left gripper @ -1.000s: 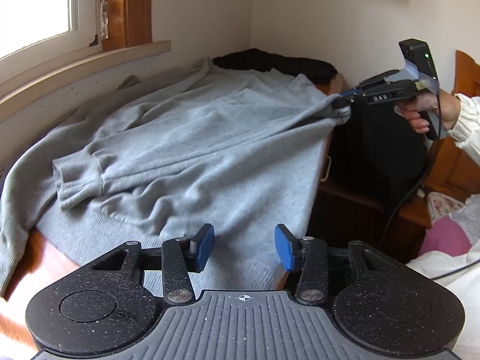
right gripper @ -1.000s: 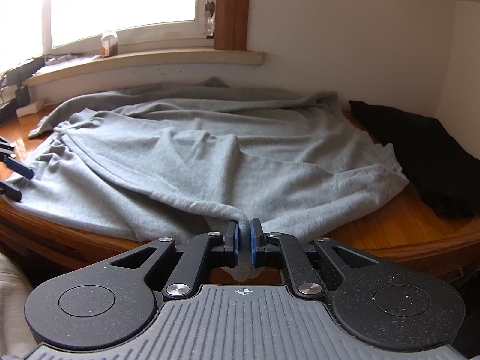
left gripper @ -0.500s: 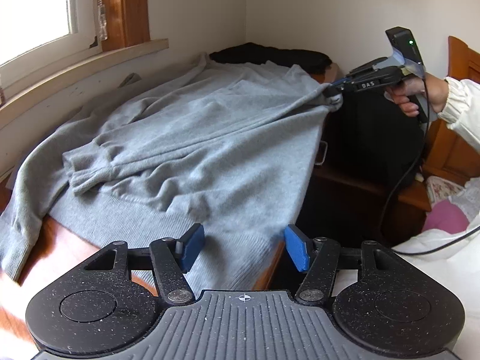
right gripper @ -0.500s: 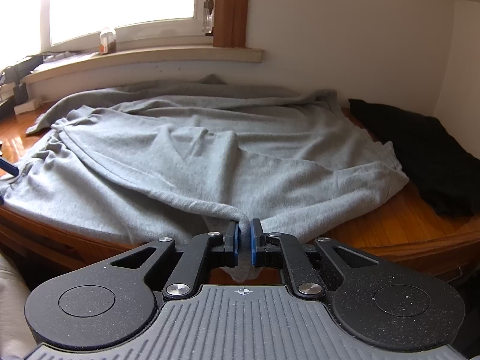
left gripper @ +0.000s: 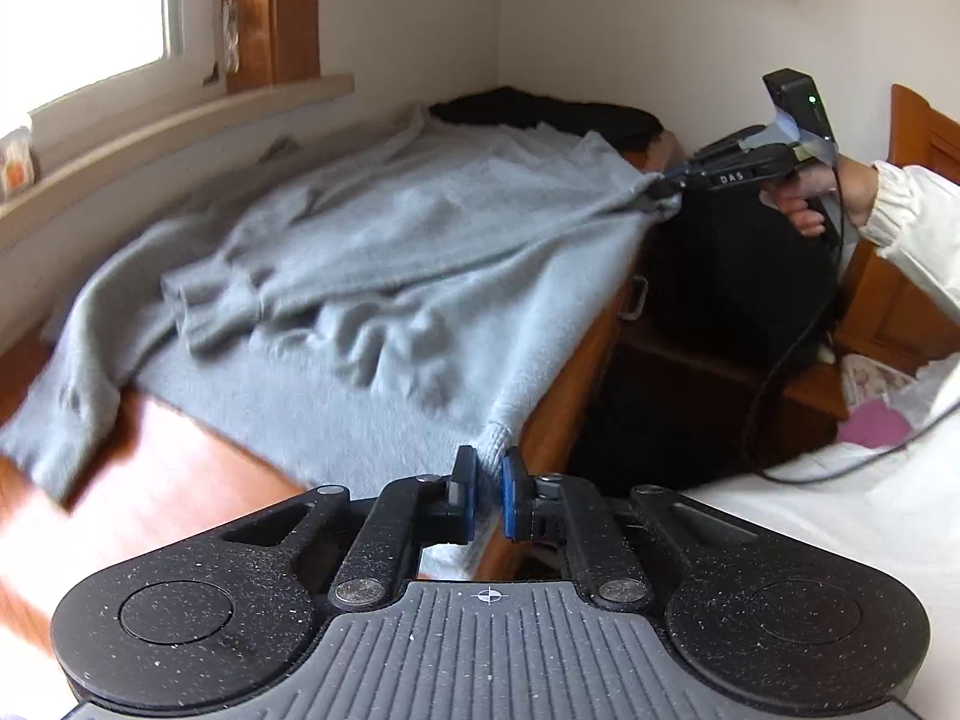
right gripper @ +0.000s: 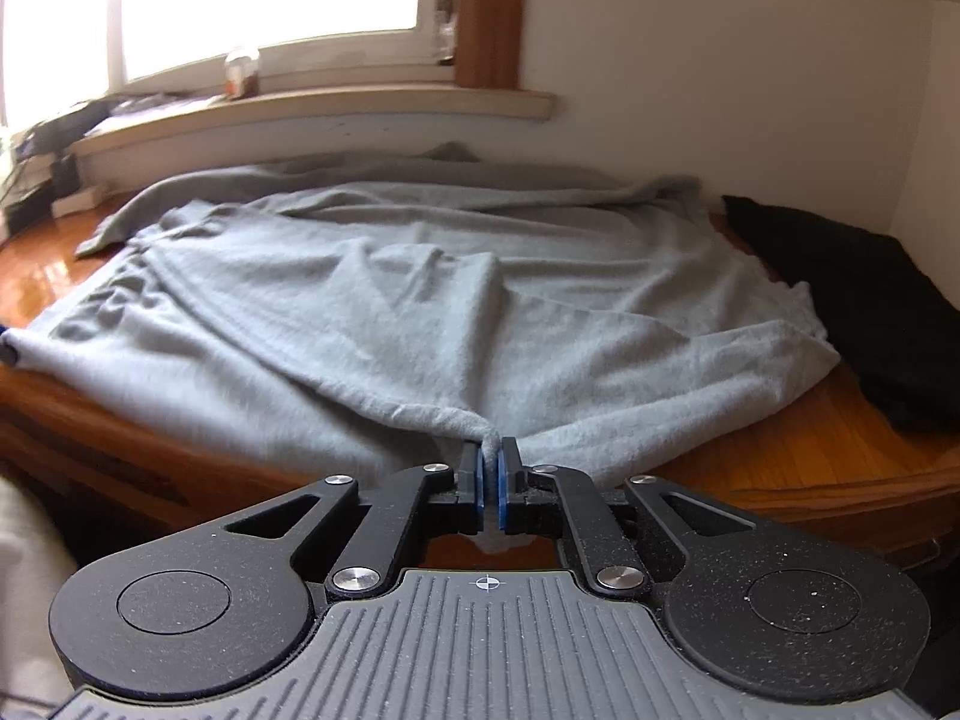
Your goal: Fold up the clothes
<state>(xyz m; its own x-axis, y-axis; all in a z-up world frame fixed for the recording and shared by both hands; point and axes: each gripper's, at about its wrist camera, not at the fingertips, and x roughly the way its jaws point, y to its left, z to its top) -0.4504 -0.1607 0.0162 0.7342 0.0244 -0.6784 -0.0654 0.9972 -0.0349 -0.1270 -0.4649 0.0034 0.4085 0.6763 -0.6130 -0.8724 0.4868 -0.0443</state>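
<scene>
A grey sweater (left gripper: 390, 252) lies spread and wrinkled over a wooden table (left gripper: 180, 480). In the left wrist view my left gripper (left gripper: 487, 480) is at the table's near edge, its jaws closing with the sweater's ribbed hem corner pinched between the blue pads. Farther along that edge my right gripper (left gripper: 666, 183), held by a person's hand (left gripper: 804, 204), is shut on another bunched part of the sweater's edge. In the right wrist view that gripper (right gripper: 491, 468) pinches a fold of the grey sweater (right gripper: 420, 312) just off the table's front.
A black garment (right gripper: 840, 300) lies on the table (right gripper: 810, 450) at the sweater's far end, by the wall corner. A small jar (right gripper: 242, 69) stands on the window sill. A black case (left gripper: 738, 276) and white bedding (left gripper: 840, 510) are beside the table.
My left gripper came in toward the table edge and its jaws went from wide apart to closed on the sweater's hem corner. The right gripper kept its grip and stayed put.
</scene>
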